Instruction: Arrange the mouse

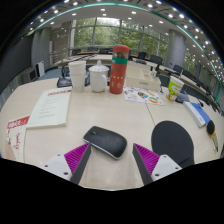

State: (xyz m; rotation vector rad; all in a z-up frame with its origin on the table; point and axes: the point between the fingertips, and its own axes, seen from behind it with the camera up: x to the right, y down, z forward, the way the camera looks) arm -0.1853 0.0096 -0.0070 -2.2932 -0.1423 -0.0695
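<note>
A large office with rows of ceiling lights and tall windows lies beyond a pale bench (60,135) crowded with things. On it, a black mouse (105,141) rests on its own, lying slantwise between the tips of the fingers (113,155), which are spread wide with gaps at both sides. A round black mat (172,140) lies just right of the mouse. Farther back stand an orange and green tumbler (119,69) and a white kettle (98,76), with a booklet (50,108) off to the left.
</note>
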